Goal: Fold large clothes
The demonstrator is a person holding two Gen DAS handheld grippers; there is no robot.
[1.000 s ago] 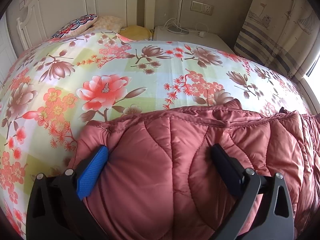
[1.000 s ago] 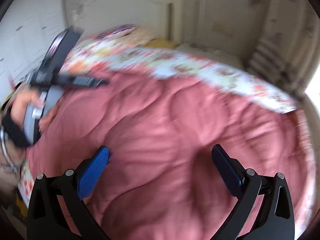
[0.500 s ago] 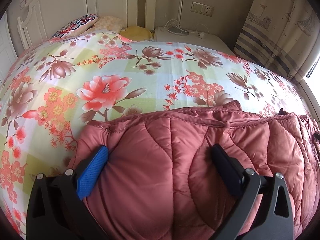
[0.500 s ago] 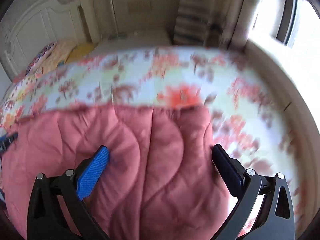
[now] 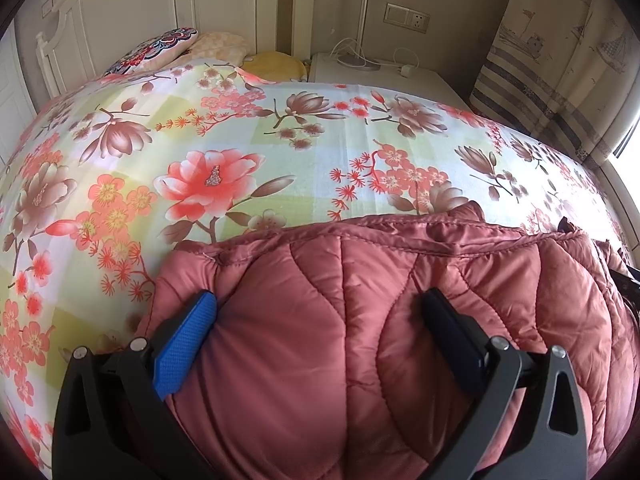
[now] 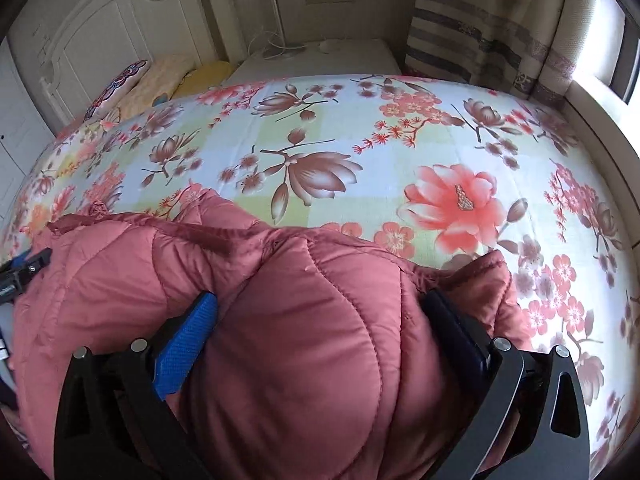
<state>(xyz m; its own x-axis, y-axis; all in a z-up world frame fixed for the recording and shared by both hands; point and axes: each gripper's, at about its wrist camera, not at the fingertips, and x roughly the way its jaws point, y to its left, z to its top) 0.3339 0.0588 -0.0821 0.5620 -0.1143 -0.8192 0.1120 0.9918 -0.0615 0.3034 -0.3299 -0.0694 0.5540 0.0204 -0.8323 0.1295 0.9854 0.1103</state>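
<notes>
A puffy, quilted pink-red jacket (image 5: 360, 340) lies across the near part of a bed with a floral sheet (image 5: 224, 152). My left gripper (image 5: 318, 296) is open and straddles the jacket near its left end, with padding bulging between the fingers. My right gripper (image 6: 319, 298) is also open. It straddles the jacket (image 6: 304, 344) near its right end, close to a corner of fabric (image 6: 492, 272). A dark part of the left gripper (image 6: 24, 272) shows at the left edge of the right wrist view.
Pillows (image 5: 160, 48) lie against a white headboard (image 5: 132, 8) at the far end. A white bedside cabinet (image 5: 380, 76) with a cable stands by the wall socket (image 5: 406, 16). A striped curtain (image 5: 560, 60) hangs at the right, near a bright window.
My right gripper has swung from the jacket's middle toward its right end and settled low over it; the view is sharp now. The left gripper has stayed in place.
</notes>
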